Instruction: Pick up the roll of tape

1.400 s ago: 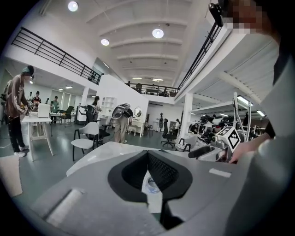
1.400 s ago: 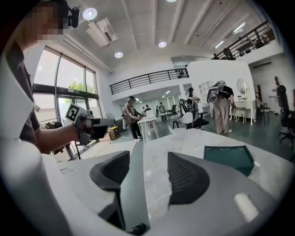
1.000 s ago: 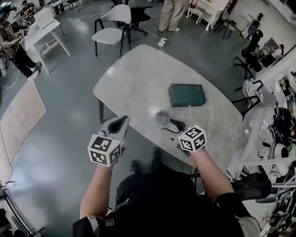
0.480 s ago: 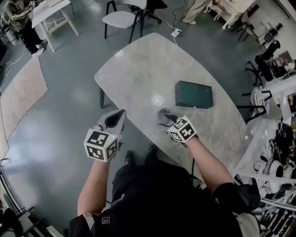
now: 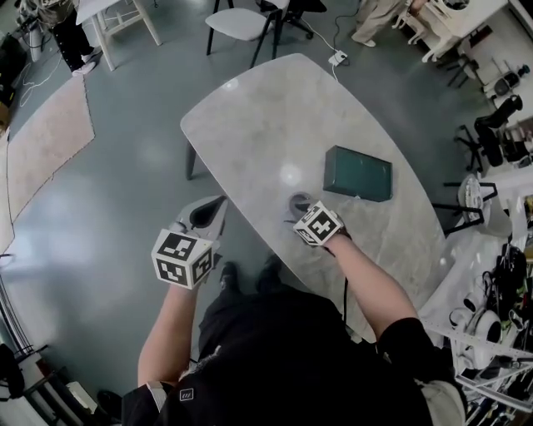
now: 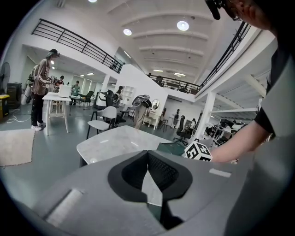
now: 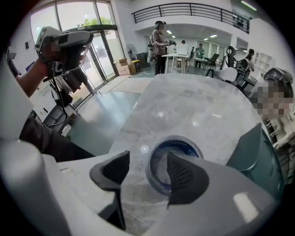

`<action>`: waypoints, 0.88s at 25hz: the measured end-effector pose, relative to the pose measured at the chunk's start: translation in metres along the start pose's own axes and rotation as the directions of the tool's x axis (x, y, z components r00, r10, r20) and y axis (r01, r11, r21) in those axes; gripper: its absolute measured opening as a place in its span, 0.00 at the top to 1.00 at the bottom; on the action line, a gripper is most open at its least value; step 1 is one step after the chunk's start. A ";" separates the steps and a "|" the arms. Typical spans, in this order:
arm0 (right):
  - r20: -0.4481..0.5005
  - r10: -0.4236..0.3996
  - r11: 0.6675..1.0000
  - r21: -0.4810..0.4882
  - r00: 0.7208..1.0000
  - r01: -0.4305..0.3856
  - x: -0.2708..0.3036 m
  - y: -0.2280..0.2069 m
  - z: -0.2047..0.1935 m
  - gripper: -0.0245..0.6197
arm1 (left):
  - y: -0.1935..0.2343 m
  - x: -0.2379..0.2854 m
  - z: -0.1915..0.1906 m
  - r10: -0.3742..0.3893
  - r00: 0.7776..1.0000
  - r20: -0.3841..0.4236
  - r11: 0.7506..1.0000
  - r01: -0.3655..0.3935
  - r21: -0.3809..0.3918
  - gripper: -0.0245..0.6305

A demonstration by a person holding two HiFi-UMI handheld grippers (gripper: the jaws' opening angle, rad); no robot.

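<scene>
The roll of tape [image 5: 298, 200] is clear with a blue inner ring and lies flat on the marble table [image 5: 266, 125] near its front edge. My right gripper [image 5: 303, 210] hangs right over it and is open. In the right gripper view the roll [image 7: 177, 148] sits just ahead: one finger [image 7: 185, 175] overlaps its hole, the other finger [image 7: 112, 169] is outside its left wall, so my right gripper [image 7: 148, 173] straddles that wall. My left gripper [image 5: 215, 208] is held off the table's left edge over the floor, shut and empty; the left gripper view shows its [image 6: 147, 154] pads meeting.
A dark green box [image 5: 358, 173] lies flat on the table just beyond and right of the roll, also seen as the green box [image 7: 258, 152]. A white chair [image 5: 237, 21] stands at the table's far end. A rug [image 5: 50, 137] lies at left, cluttered racks [image 5: 500, 274] at right.
My right gripper has moved forward and down onto the roll, which was beside its tips a second ago. The left gripper has stayed put. The head view has shifted a little.
</scene>
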State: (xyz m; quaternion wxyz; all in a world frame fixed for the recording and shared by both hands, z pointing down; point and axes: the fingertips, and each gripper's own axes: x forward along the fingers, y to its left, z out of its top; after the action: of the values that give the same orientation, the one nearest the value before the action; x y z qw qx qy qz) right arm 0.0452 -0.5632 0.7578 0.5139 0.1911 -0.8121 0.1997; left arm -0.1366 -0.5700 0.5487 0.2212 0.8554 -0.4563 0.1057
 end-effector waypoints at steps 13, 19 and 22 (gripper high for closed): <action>-0.145 -0.139 0.974 -0.200 0.980 0.108 0.024 0.005 -0.010 0.84 | 0.019 -0.035 -0.010 0.032 0.999 0.002 0.999 -0.032 -0.022 0.95; -0.085 -0.164 0.983 -0.097 0.983 0.156 0.010 0.024 0.006 0.88 | 0.031 -0.064 -0.013 0.013 1.000 0.008 1.000 -0.013 -0.020 0.95; -0.031 -0.185 0.982 0.024 0.982 0.185 -0.003 0.033 0.016 0.88 | 0.037 -0.079 -0.012 -0.012 1.000 0.011 1.000 0.013 -0.013 0.95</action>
State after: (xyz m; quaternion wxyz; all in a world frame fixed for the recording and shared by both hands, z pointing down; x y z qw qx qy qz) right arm 0.0175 -0.5436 0.7448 0.5391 0.2696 -0.7808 0.1644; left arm -0.2113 -0.5241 0.5390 0.2247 0.8574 -0.4528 0.0967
